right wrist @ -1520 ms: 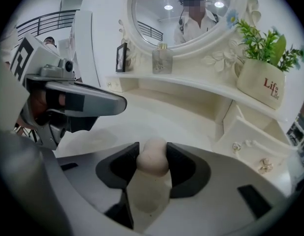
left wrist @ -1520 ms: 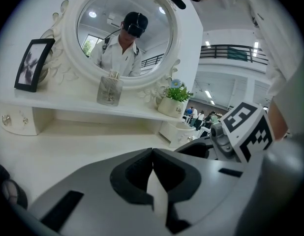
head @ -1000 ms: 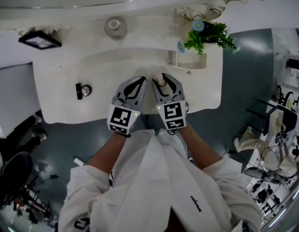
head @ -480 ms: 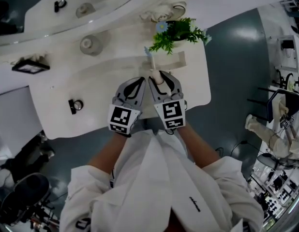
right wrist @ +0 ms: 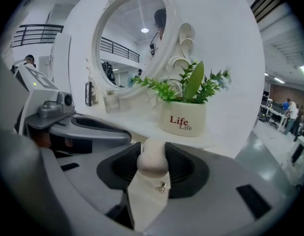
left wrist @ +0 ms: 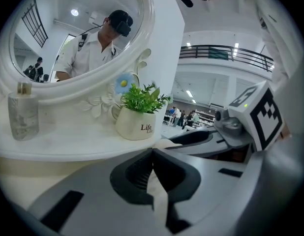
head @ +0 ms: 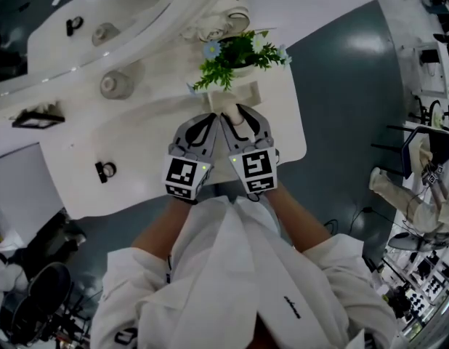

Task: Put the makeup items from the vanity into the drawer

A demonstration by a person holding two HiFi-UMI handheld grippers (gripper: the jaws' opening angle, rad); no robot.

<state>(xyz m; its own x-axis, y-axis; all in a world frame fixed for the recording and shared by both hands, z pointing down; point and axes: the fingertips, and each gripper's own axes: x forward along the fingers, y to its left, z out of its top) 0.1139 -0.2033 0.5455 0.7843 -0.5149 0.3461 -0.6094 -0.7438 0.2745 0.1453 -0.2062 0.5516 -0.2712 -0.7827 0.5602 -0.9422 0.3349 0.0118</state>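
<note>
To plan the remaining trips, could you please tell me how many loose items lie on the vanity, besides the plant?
3: a bottle at the back, a black-framed case at the far left, a small black item near the front edge. Others may be hidden.

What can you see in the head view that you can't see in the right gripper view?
Only the head view: the person's white sleeves and the marker cube on top of the right gripper. Only the right gripper view: the word Life printed on the plant pot, and the ridged fingers up close. Both: the plant pot, the mirror, the left gripper alongside, and the pale rounded piece that the right gripper is squeezing.
</note>
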